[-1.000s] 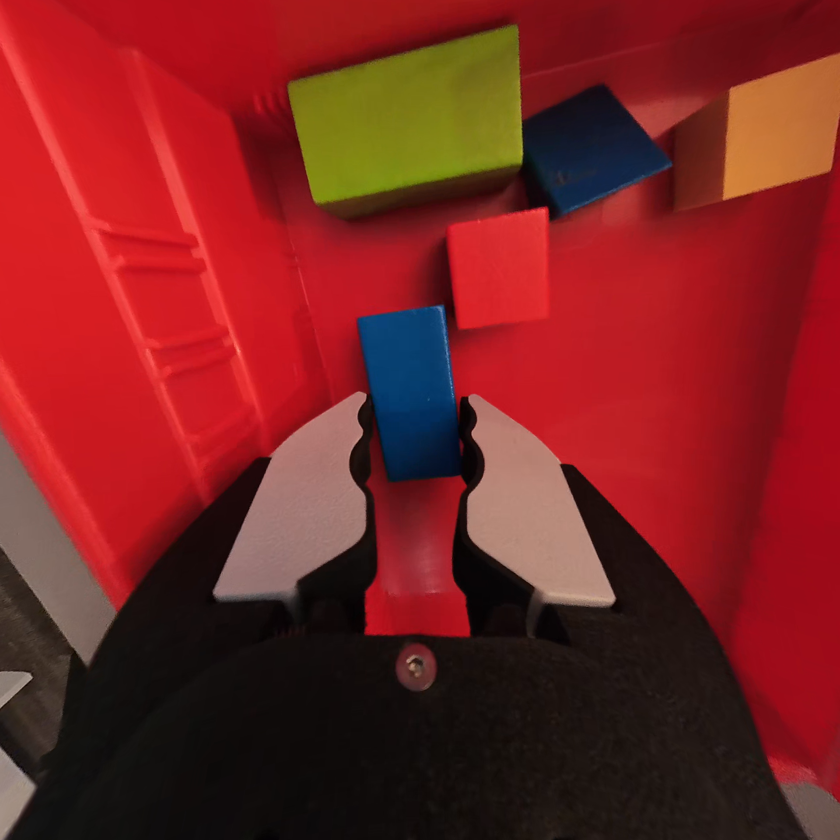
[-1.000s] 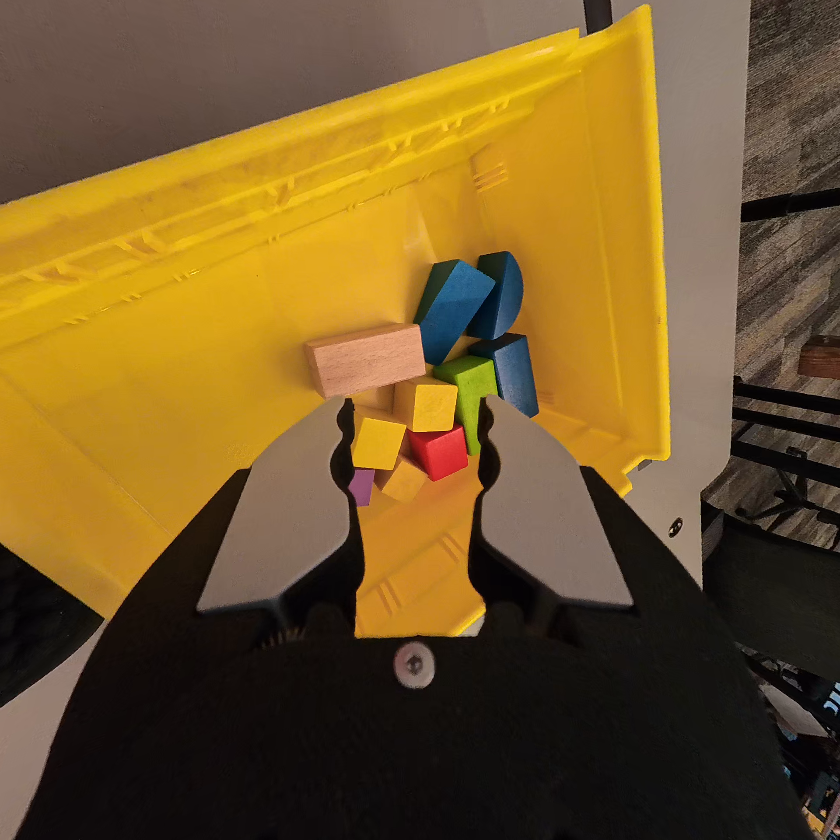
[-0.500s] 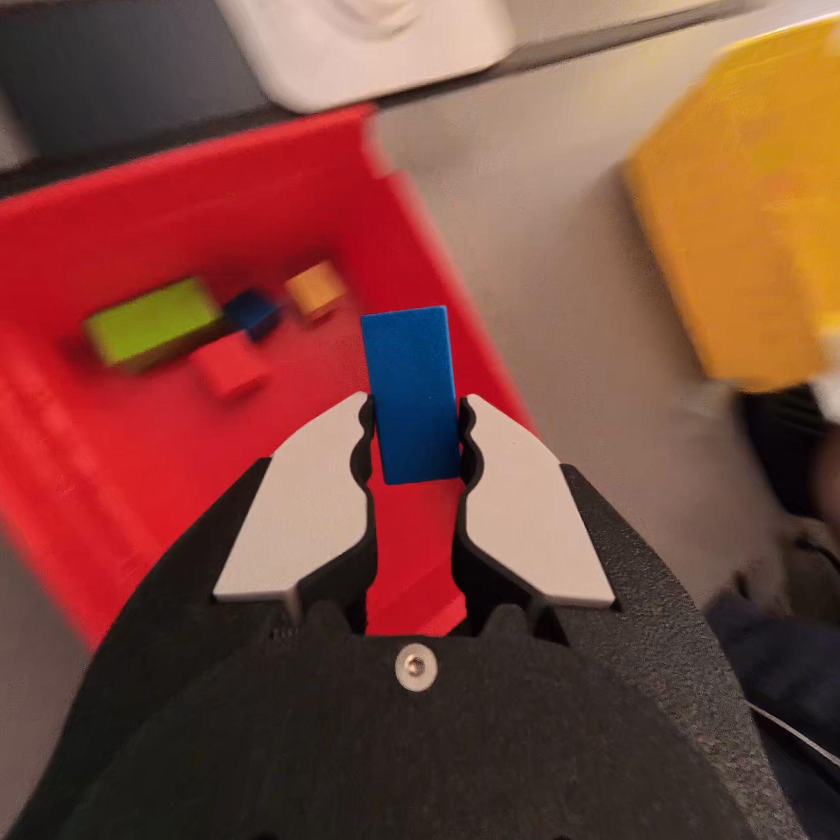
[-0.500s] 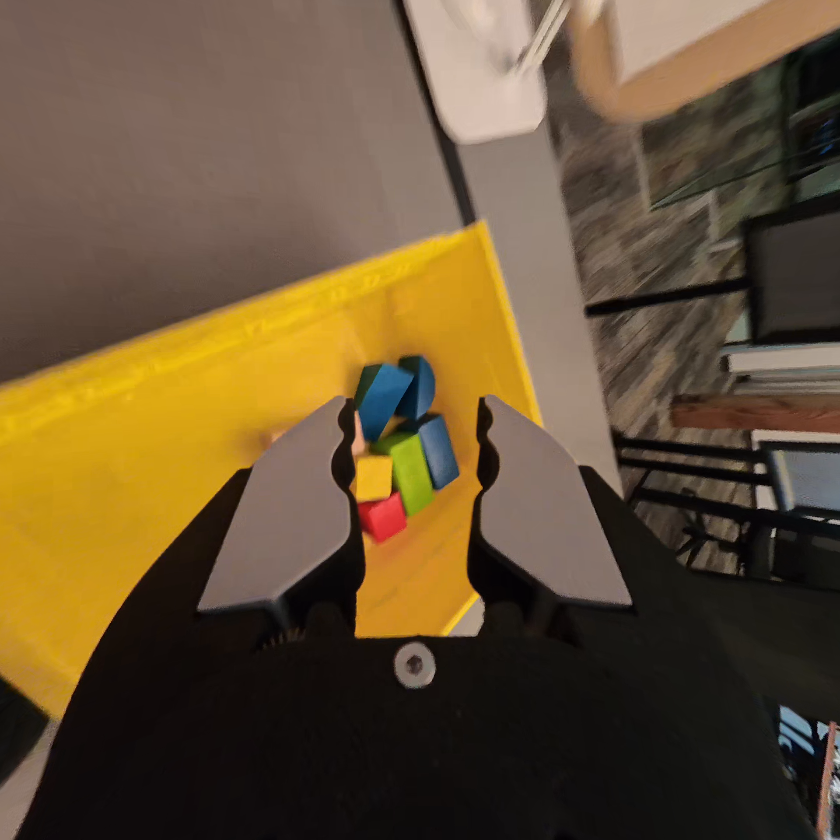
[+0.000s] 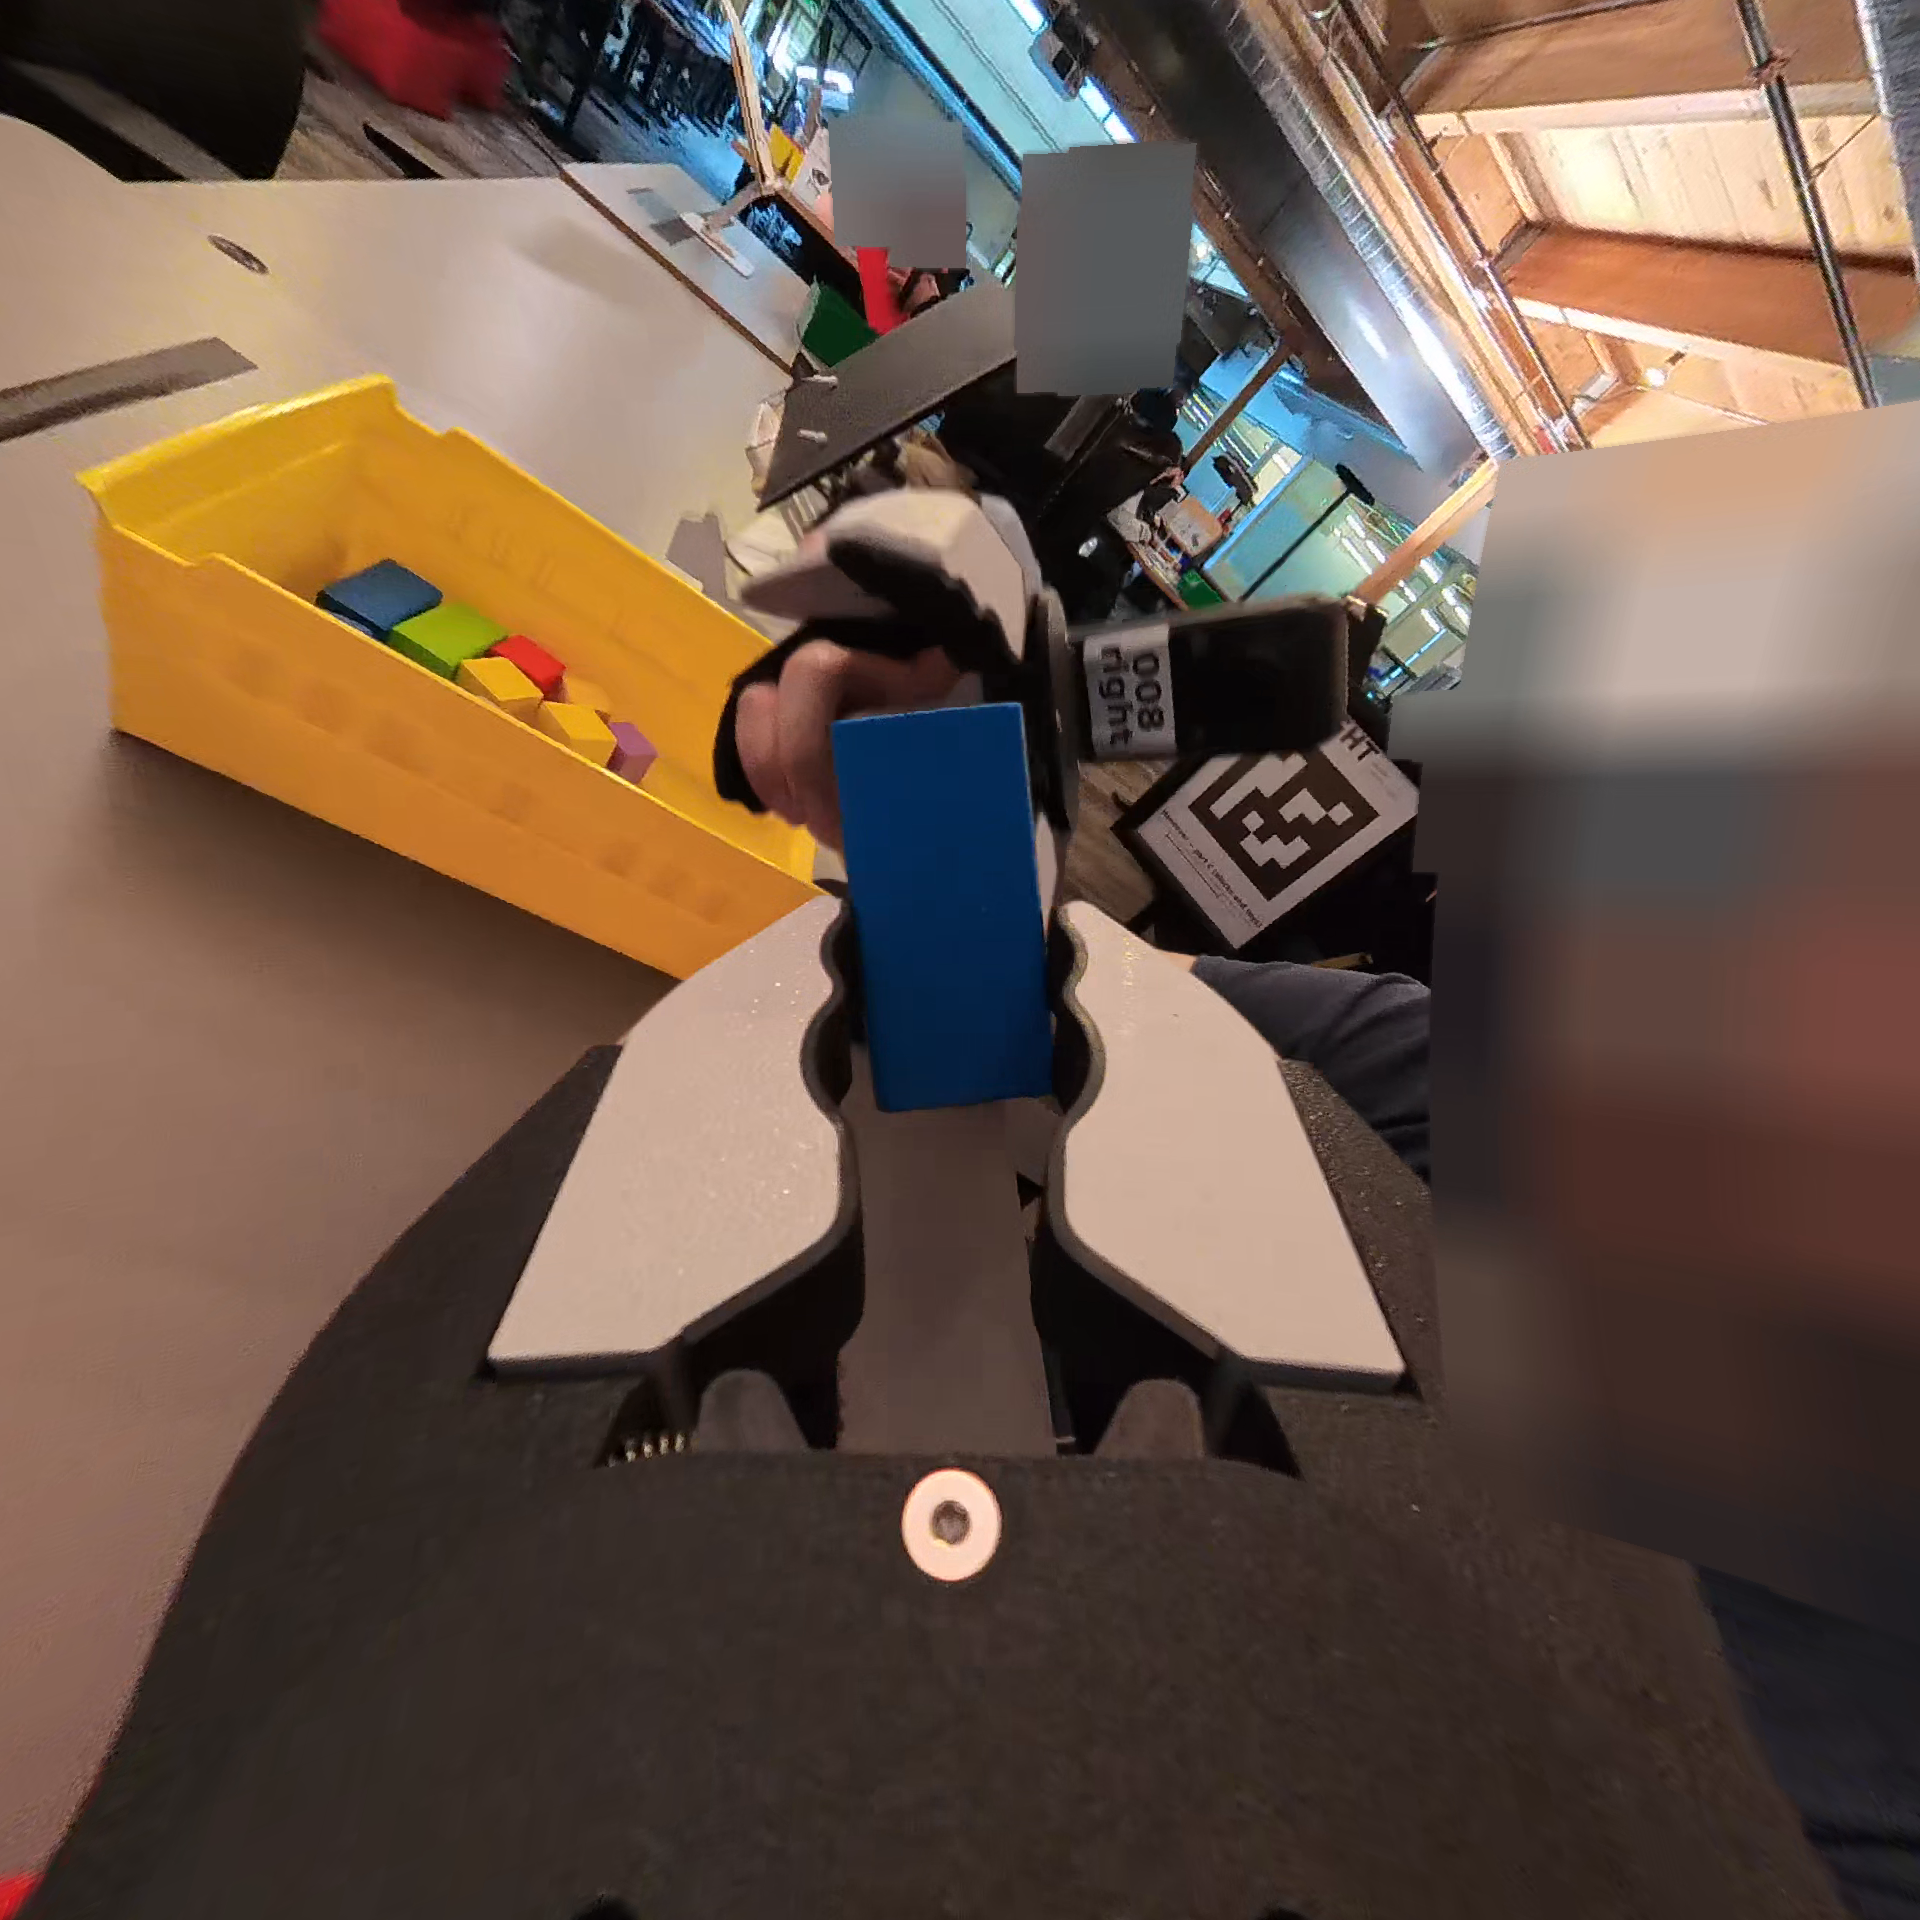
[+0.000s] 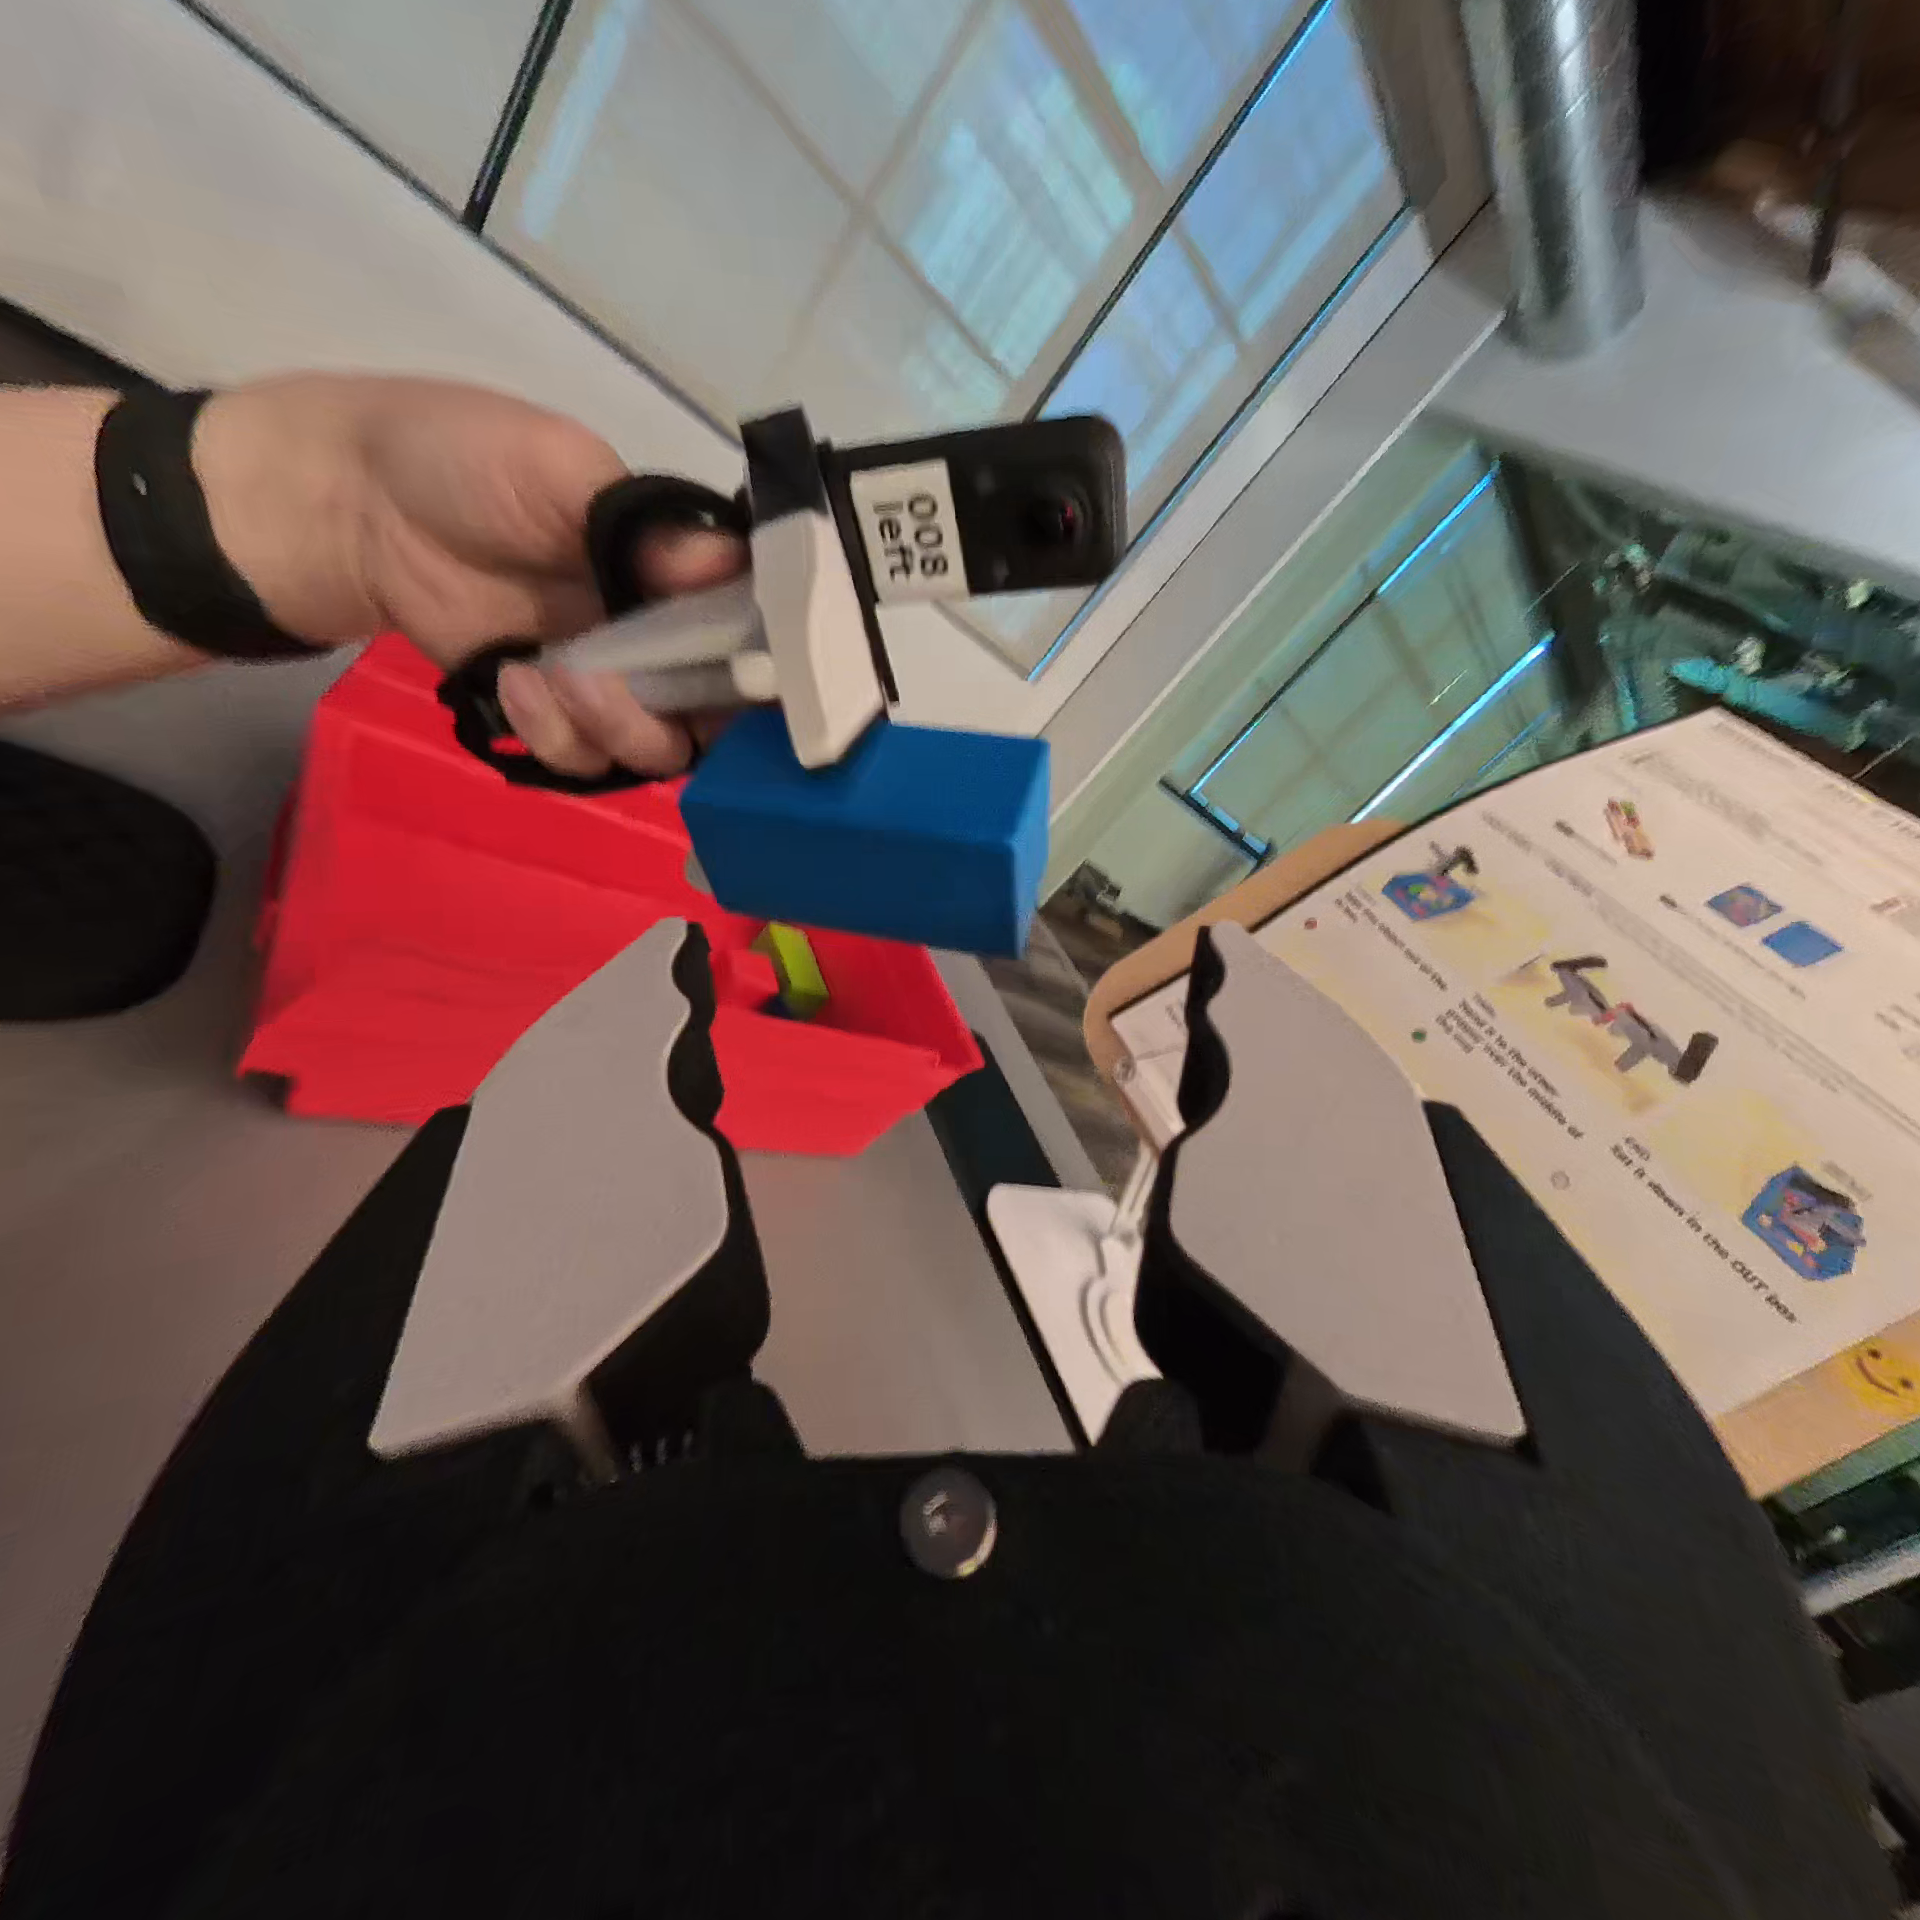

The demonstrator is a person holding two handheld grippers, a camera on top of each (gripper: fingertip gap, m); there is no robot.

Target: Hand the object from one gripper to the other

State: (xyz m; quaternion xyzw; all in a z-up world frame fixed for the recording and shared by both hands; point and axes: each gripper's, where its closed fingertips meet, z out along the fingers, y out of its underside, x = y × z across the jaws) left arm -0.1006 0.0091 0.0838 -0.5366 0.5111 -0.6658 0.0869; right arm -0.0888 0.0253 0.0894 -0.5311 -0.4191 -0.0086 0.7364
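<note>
— Fingers on the left gripper (image 5: 945, 961) are squeezing the blue wooden block (image 5: 940, 904), holding it up in the air.

— And the right gripper (image 6: 940, 1023)?

— Its fingers are opening wide, just under the block, not touching. I think the pickup is done; the swap is still waiting.

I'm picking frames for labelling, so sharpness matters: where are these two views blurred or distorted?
Left wrist view: the left claw and the blue block it grips are sharp; the right claw behind is slightly soft, and wide-angle bending curves the table. Right wrist view: motion blur smears the hand, block and red bin; the right claw's own fingers stay fairly crisp.
</note>
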